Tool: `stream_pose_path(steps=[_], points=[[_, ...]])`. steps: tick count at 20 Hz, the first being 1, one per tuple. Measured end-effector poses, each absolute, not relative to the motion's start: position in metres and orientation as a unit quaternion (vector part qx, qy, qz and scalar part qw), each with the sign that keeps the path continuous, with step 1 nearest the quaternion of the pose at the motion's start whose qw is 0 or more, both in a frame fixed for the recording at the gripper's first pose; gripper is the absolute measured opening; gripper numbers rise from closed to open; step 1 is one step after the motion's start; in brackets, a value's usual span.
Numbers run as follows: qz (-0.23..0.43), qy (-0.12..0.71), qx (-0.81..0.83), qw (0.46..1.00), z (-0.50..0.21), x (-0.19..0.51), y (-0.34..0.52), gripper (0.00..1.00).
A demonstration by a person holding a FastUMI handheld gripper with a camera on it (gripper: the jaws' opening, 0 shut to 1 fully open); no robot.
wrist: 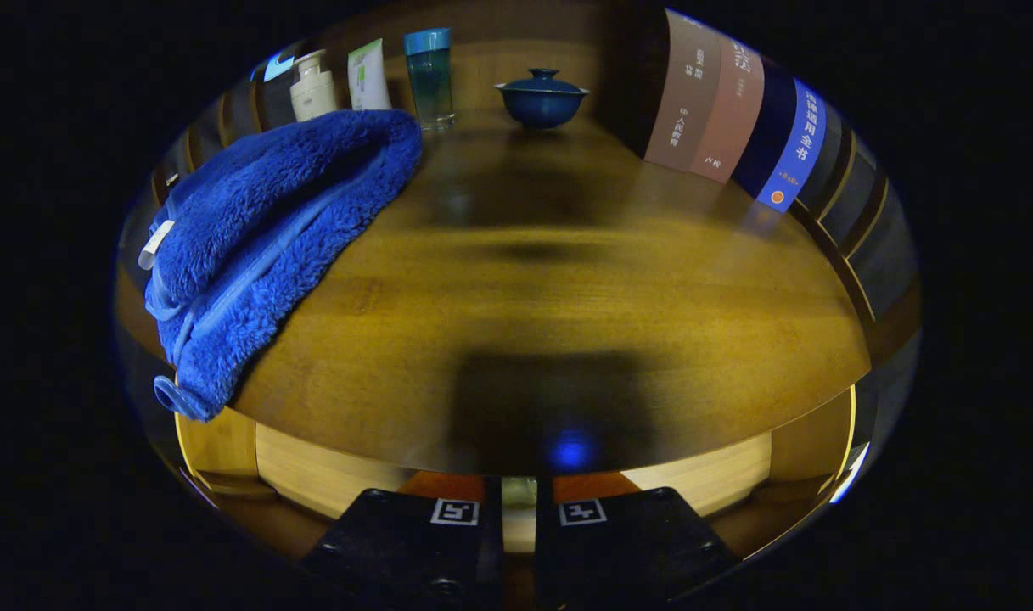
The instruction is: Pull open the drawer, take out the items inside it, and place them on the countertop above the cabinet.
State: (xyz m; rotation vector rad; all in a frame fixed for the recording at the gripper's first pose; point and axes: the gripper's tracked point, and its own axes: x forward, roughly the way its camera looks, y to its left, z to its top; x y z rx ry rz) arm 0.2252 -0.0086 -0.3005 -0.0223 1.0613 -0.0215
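My fingers stand nearly pressed together, a narrow gap between them, gripping nothing. They sit just below the near edge of the wooden tabletop, over the open drawer; its contents I cannot make out. A blue fleece towel lies on the tabletop's left side. Far left: a pump bottle, a tube, a teal bottle. Far centre: a lidded blue bowl. Right: upright books.
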Motion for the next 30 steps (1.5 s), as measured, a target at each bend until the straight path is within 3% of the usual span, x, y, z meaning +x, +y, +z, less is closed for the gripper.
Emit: stream_pose_path(steps=[12, 18, 25, 28, 29, 30], points=[[0.013, 0.562, 0.066, 0.824, -0.273, 0.167, 0.002, 0.19], [0.003, 0.547, 0.056, 0.836, -0.237, 0.155, -0.003, 0.19], [0.000, 0.540, 0.064, 0.840, -0.239, 0.150, -0.004, 0.19], [-0.010, 0.500, 0.072, 0.863, -0.242, 0.154, -0.004, 0.19], [-0.018, 0.484, 0.078, 0.872, -0.239, 0.147, -0.006, 0.12], [-0.020, 0.473, 0.084, 0.877, -0.238, 0.145, -0.006, 0.12]])
